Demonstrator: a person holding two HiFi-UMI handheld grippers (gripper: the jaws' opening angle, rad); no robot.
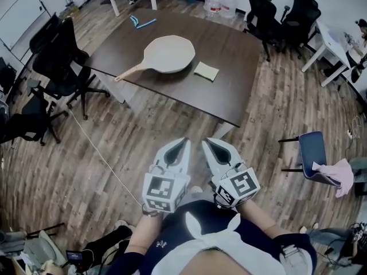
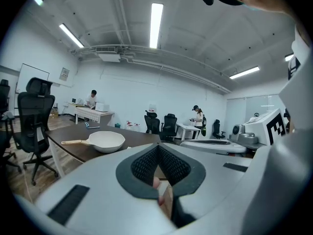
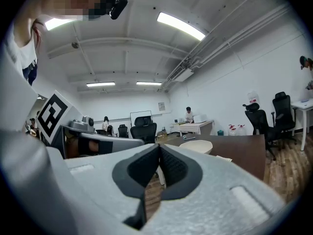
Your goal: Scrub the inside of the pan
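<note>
Dark counter [image 1: 229,90] is seen well ahead of left tool [image 1: 184,141] and right tool [image 1: 208,142]. Laid on it: pan [image 1: 170,54], yellow sponge [image 1: 206,71] just beside, blue strips [image 1: 143,23] farther off.

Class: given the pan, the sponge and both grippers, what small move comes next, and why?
Probably carry the right gripper toward the sponge: it and the left gripper are shut, empty and short of the table, where the sponge lies beside the pan.

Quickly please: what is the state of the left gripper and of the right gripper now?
Left gripper: closed, holding nothing.
Right gripper: closed, holding nothing.
</note>
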